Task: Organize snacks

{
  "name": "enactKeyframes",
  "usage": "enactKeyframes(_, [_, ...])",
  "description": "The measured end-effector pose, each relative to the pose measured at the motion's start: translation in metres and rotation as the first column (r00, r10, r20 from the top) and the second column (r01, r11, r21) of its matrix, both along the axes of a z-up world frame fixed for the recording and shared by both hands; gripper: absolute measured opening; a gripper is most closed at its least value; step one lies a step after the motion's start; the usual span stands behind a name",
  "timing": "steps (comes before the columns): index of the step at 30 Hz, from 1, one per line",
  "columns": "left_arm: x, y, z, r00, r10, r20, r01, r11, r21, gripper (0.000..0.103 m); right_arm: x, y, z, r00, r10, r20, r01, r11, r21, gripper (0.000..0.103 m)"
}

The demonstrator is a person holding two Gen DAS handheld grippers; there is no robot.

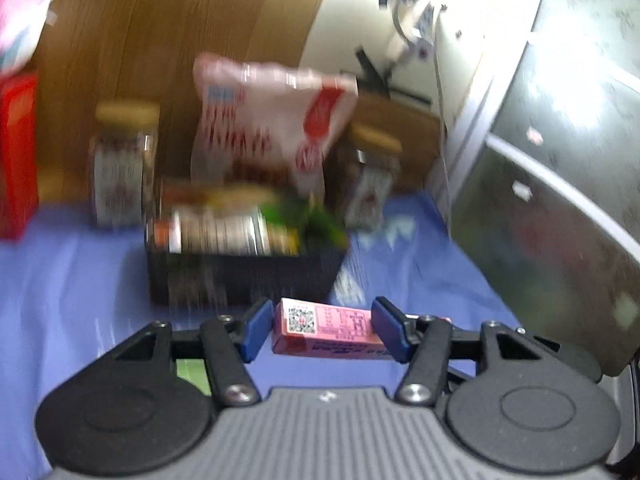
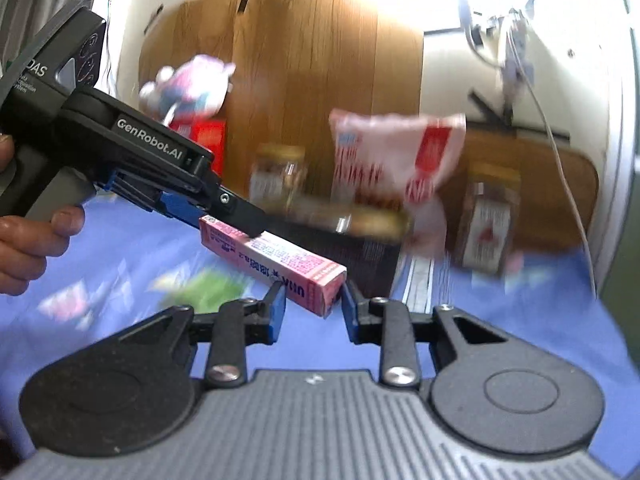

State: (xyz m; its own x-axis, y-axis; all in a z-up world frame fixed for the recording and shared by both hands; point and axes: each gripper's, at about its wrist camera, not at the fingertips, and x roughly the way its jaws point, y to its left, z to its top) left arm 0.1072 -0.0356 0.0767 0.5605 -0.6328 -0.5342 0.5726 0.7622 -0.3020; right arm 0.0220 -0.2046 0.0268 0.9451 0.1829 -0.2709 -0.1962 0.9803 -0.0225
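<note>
A long pink snack box sits between the blue pads of my left gripper, which is shut on it and holds it above the blue cloth. In the right wrist view the same pink box sticks out from the left gripper toward my right gripper. The right gripper's jaws stand on either side of the box's near end, with small gaps showing. A black basket holding several snack packs stands just beyond; it also shows in the right wrist view.
A red-and-white bag stands behind the basket. Jars with tan lids flank it. A red box stands at far left. A wooden panel backs the table. A metal cabinet stands at right.
</note>
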Motion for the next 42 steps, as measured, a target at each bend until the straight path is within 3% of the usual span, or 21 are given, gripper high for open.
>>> enactKeyframes(4, [0.062,-0.013,0.005,0.997,0.056,-0.045,-0.056,0.998,-0.007,0.054,0.064,-0.021,0.017,1.000,0.018,0.003,-0.018,0.999,0.032,0.032])
enactKeyframes(9, [0.115,-0.026,-0.021,0.990,0.097,-0.106,-0.096,0.995,0.014,0.055,0.133,-0.039,0.014,0.997,0.013,-0.072,-0.009,0.998,0.056,0.032])
enactKeyframes(13, [0.132,-0.034,-0.043,0.984,0.108,-0.141,-0.102,0.994,0.045,0.053,0.157,-0.040,-0.003,0.992,-0.014,-0.127,0.017,1.000,0.025,0.035])
enactKeyframes(18, [0.135,-0.037,-0.055,0.982,0.109,-0.155,-0.098,0.992,0.077,0.052,0.162,-0.042,-0.006,0.995,-0.020,-0.101,0.024,0.999,0.032,0.036])
enactKeyframes(25, [0.101,-0.037,-0.034,0.991,0.123,-0.050,-0.116,0.986,0.121,0.052,0.144,-0.041,-0.002,0.996,-0.035,-0.076,0.041,0.996,0.076,0.036])
enactKeyframes(32, [0.024,-0.035,-0.025,0.990,0.125,0.066,-0.136,0.970,0.204,0.052,0.083,-0.038,0.000,0.995,-0.072,-0.068,0.086,0.966,0.245,0.036])
enactKeyframes(38, [-0.030,-0.032,-0.041,0.990,0.106,0.087,-0.127,0.950,0.286,0.053,0.035,-0.027,-0.015,0.988,-0.086,-0.127,0.125,0.931,0.343,0.036])
enactKeyframes(42, [-0.052,-0.027,-0.050,0.991,0.110,0.081,-0.129,0.944,0.303,0.054,0.012,-0.020,-0.026,0.979,-0.086,-0.182,0.153,0.908,0.389,0.036])
